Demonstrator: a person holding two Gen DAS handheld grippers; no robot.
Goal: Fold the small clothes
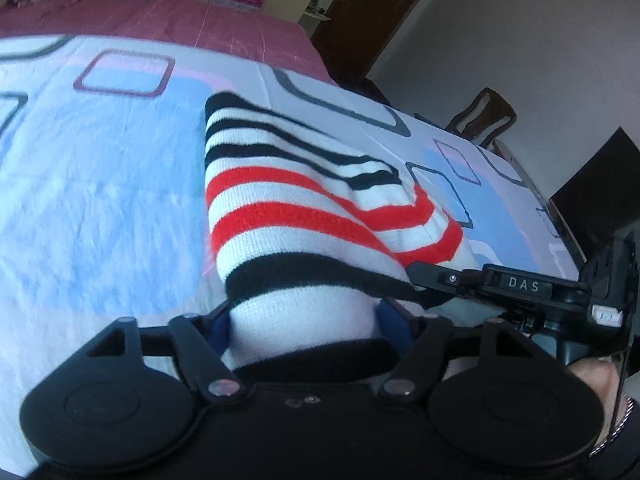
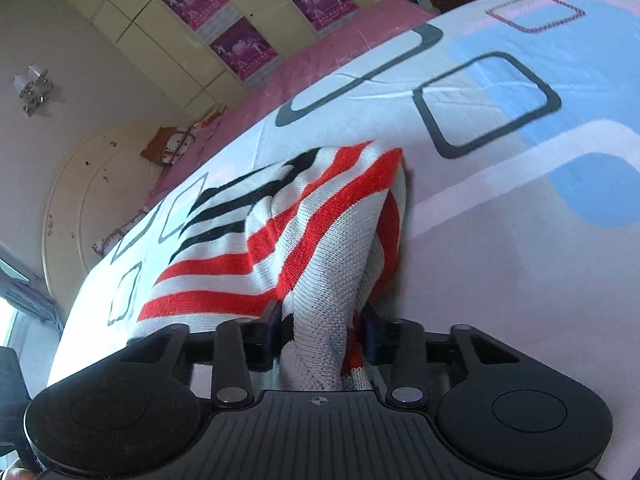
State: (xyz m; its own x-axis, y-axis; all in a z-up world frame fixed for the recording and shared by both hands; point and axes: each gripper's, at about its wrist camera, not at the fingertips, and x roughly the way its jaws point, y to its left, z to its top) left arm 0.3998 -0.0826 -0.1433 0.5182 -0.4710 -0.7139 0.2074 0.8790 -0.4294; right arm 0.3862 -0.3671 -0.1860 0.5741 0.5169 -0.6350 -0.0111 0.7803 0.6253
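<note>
A small knitted sweater point(image 1: 304, 216) with white, black and red stripes lies on the bed, its near edge lifted. My left gripper point(image 1: 308, 320) is shut on that near edge, the white and black knit bunched between its blue pads. The right gripper's body point(image 1: 516, 284) shows at the sweater's right side in the left wrist view. In the right wrist view my right gripper point(image 2: 324, 328) is shut on another bunched part of the same sweater point(image 2: 288, 232), red and white stripes rising from its jaws. The fingertips are hidden by cloth in both views.
The bed sheet point(image 1: 100, 184) is pale blue and white with dark rounded squares; a pink sheet point(image 1: 180, 20) lies beyond. A wardrobe with pink posters point(image 2: 240, 44) stands behind the bed. A wooden chair point(image 1: 480, 116) and a dark door point(image 1: 380, 4) are at the right.
</note>
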